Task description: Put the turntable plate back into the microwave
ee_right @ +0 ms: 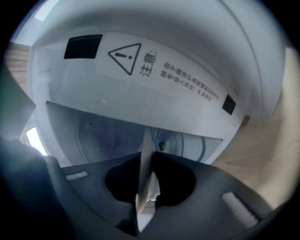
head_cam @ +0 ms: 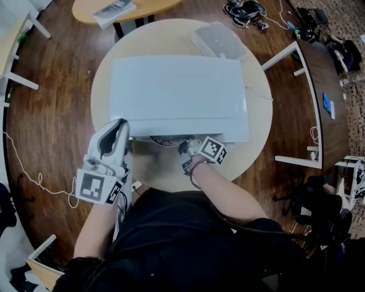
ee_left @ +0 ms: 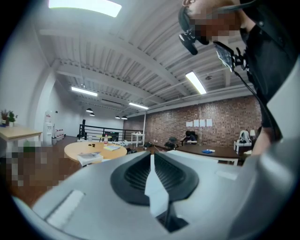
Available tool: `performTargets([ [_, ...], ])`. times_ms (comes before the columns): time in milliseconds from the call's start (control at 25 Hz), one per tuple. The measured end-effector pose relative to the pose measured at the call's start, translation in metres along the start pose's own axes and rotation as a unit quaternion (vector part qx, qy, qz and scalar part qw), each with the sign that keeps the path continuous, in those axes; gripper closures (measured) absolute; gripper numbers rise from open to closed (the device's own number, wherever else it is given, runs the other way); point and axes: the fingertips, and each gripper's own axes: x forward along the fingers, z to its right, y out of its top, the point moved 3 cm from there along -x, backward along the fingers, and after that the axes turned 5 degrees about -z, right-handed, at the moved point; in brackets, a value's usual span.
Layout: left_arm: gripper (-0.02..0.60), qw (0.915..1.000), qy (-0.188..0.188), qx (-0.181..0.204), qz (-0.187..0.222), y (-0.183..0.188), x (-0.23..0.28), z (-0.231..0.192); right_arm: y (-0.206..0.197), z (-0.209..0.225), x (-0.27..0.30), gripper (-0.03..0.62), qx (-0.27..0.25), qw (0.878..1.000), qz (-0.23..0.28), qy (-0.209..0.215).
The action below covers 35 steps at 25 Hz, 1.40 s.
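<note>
A clear plastic box (head_cam: 219, 40) sits at the far edge of a round, pale surface (head_cam: 108, 85) on a dark plank floor (head_cam: 51, 125). Beyond it, a stack of books (head_cam: 114, 11) lies on a second round table (head_cam: 151, 7), with tangled cables (head_cam: 245, 10) to its right. A blue item (head_cam: 327, 104) rests on a dark desk (head_cam: 322, 68). Strip lights (ee_left: 196, 83) glow near a brick wall (ee_left: 211, 124).

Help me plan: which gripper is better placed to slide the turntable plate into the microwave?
Right. The right gripper holds the turntable plate at the open microwave, looking into its cavity; the left gripper sits at its left corner, facing away.
</note>
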Motion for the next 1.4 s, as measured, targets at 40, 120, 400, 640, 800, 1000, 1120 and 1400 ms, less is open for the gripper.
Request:
performTargets([
  [40, 0.552, 1.0000, 0.000, 0.000, -0.001, 0.000, 0.001, -0.002, 0.000, 0.000, 0.001, 0.560, 0.001, 1.000, 0.001, -0.001],
  [120, 0.552, 1.0000, 0.001, -0.002, -0.003, 0.000, 0.002, -0.004, -0.001, 0.000, 0.004, 0.560, 0.004, 1.000, 0.001, -0.002],
  [400, 0.552, 0.9999, -0.003, -0.007, -0.009, -0.003, 0.009, -0.007, 0.004, 0.003, 0.011, 0.560, 0.008, 1.000, 0.013, -0.010],
  [640, 0.552, 0.9999, 0.000, -0.010, -0.013, -0.005, 0.010, -0.011, 0.005, -0.001, 0.019, 0.560, 0.013, 1.000, 0.016, -0.007],
  [800, 0.552, 0.9999, 0.001, -0.009, -0.014, -0.005, 0.011, -0.012, 0.003, -0.001, 0.023, 0.560, 0.015, 1.000, 0.015, -0.008],
  [1000, 0.552, 0.9999, 0.003, -0.008, -0.015, -0.003, 0.009, -0.013, 0.004, -0.001, 0.027, 0.560, 0.015, 1.000, 0.026, -0.008],
  [1120, 0.552, 0.9998, 0.002, -0.007, -0.018, -0.003, 0.009, -0.012, 0.004, 0.000, 0.029, 0.560, 0.017, 0.999, 0.032, -0.011],
  [1400, 0.552, 0.9997, -0.002, 0.000, -0.023, -0.003, 0.007, -0.009, 0.004, 0.002, 0.039, 0.560, 0.025, 0.998, 0.049, -0.012],
])
